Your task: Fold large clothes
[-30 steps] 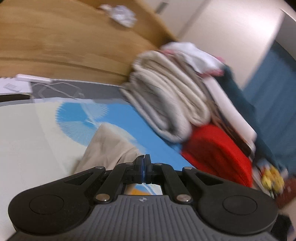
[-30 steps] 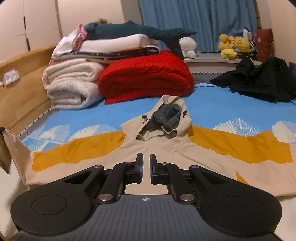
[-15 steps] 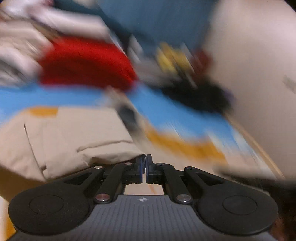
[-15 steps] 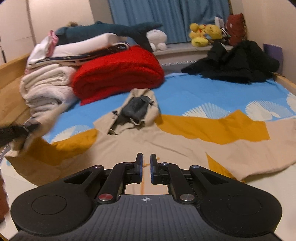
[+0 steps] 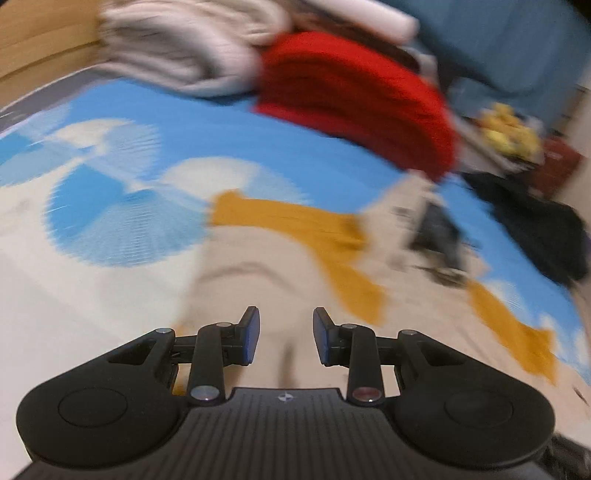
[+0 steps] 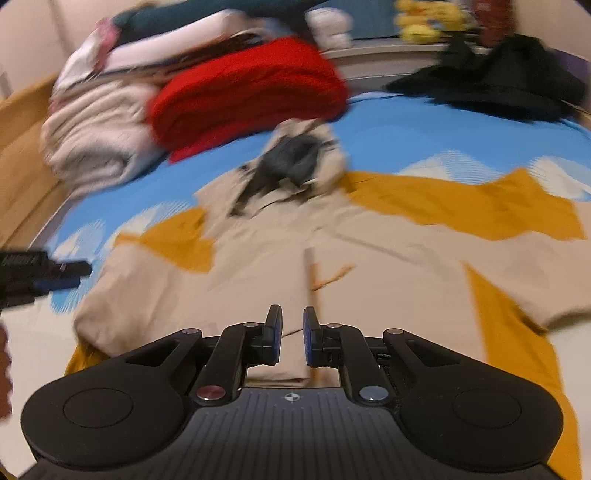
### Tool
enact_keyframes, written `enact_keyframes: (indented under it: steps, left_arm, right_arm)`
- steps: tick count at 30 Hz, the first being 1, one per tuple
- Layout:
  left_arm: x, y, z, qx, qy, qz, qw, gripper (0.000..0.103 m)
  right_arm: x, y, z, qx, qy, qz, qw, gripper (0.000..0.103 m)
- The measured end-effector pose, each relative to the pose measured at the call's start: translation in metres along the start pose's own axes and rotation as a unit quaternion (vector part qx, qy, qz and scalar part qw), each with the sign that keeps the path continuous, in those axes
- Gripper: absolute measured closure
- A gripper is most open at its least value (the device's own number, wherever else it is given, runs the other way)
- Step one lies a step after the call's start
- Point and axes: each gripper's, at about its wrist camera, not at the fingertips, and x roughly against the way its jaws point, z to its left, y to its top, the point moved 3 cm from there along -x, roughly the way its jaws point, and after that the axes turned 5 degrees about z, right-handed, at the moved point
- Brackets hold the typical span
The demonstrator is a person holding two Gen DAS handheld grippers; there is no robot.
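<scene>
A large beige and mustard hooded jacket lies spread on the blue patterned bed sheet, its grey-lined hood towards the pile behind. Its left sleeve is folded in over the body. My left gripper is open and empty just above the folded sleeve; it also shows at the left edge of the right wrist view. My right gripper hangs over the jacket's lower middle with a narrow gap between its fingers and nothing in them. Both views are blurred.
Folded towels, a red blanket and stacked bedding stand at the head of the bed. A black garment lies at the back right, plush toys behind it. A wooden bed frame runs along the left.
My left gripper carried the left sleeve in over the jacket body, then opened and let it go. My right gripper moved closer over the jacket and stayed slightly open.
</scene>
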Motion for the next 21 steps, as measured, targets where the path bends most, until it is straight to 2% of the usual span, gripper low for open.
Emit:
enact_keyframes:
  steps: [2, 4, 5, 6, 8, 15, 21]
  left_arm:
    - [-0.001, 0.009, 0.015, 0.025, 0.014, 0.002, 0.9996, 0.068]
    - [-0.004, 0.018, 0.025, 0.044, 0.015, 0.002, 0.9989, 0.068]
    - [-0.005, 0.022, 0.029, 0.049, 0.017, 0.001, 0.9987, 0.067]
    - [-0.006, 0.025, 0.032, 0.053, 0.02, -0.001, 0.9984, 0.066]
    - [-0.011, 0.033, 0.039, 0.062, 0.024, -0.004, 0.9977, 0.066]
    - [-0.002, 0.028, 0.053, 0.082, 0.029, 0.004, 0.9962, 0.066]
    - [-0.005, 0.034, 0.062, 0.098, 0.031, 0.006, 0.9947, 0.065]
  right_arm:
    - [-0.009, -0.001, 0.016, 0.039, 0.008, 0.012, 0.999, 0.086]
    - [-0.016, -0.005, 0.031, 0.081, 0.015, 0.021, 0.996, 0.066]
    - [-0.019, -0.008, 0.037, 0.099, 0.013, 0.024, 0.995, 0.05]
    - [-0.021, -0.011, 0.043, 0.118, 0.012, 0.026, 0.993, 0.044]
    - [-0.027, -0.019, 0.055, 0.155, 0.015, 0.031, 0.987, 0.044]
    - [-0.049, -0.037, 0.085, 0.244, 0.002, 0.039, 0.969, 0.044]
    - [-0.072, -0.058, 0.106, 0.324, -0.022, 0.058, 0.944, 0.043]
